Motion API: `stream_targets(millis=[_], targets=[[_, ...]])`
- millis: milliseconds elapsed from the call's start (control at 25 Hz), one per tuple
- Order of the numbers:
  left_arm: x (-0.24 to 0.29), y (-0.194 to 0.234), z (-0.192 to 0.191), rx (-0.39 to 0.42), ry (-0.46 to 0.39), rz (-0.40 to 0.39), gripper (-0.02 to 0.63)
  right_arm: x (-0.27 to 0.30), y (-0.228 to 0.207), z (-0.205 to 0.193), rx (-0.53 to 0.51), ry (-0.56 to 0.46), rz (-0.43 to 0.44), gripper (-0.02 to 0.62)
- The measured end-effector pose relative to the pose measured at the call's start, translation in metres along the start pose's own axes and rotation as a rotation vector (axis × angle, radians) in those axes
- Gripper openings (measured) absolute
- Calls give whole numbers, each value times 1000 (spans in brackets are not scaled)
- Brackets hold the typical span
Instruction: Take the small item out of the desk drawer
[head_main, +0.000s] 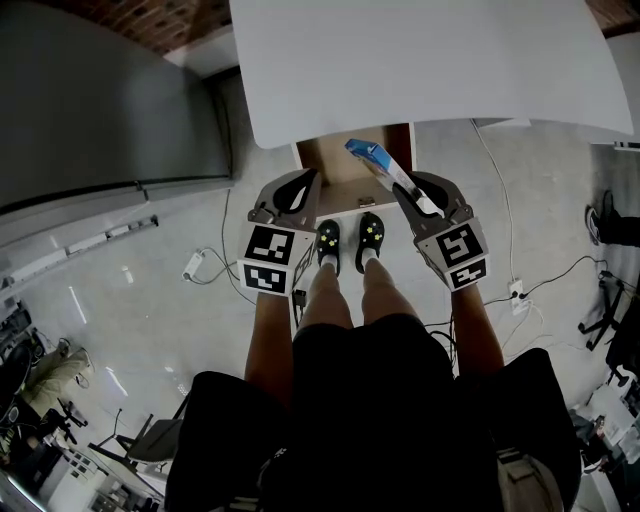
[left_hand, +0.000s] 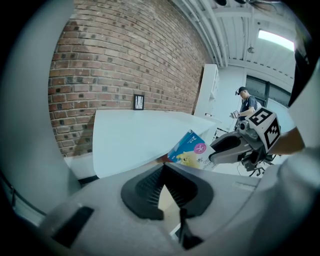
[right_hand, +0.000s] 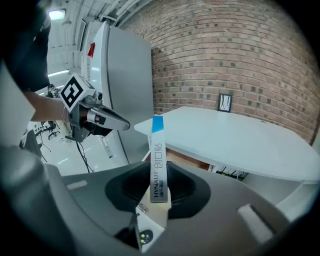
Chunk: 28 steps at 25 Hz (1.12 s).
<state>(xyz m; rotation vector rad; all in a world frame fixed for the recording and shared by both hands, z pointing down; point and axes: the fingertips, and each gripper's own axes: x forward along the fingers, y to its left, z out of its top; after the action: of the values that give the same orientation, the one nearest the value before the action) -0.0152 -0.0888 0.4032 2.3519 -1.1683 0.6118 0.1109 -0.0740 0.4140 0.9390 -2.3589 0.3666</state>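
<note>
Drawer (head_main: 335, 165) under white desk (head_main: 420, 70) stands open, wood floor showing. R gripper (head_main: 418, 195) (right_hand: 159, 192) is clamped on the small blue-white box (head_main: 385, 168) (right_hand: 157, 160), held over drawer's front, not in it. L gripper (head_main: 295, 195) (left_hand: 167, 187) jaws closed w/ nothing btwn, just left of drawer.

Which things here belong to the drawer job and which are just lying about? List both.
Job: flat blue-and-white box, held in the right gripper; open wooden desk drawer; white desk.
Lying about: tall grey cabinet; white power strip; small framed picture on the brick wall.
</note>
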Motion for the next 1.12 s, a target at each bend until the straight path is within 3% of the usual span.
stream_targets(millis=[320,920,1120], targets=[[-11,-5,17,7,-20,0,-2,-16,-3,20,10,-44,-12,106],[-26,-4,58,17,-79,2,-2,-41,-11,65,128,-149,-15,106],[-29,-6,70,32,-94,-4,-2,-48,-12,79,118,-172,-21,106]])
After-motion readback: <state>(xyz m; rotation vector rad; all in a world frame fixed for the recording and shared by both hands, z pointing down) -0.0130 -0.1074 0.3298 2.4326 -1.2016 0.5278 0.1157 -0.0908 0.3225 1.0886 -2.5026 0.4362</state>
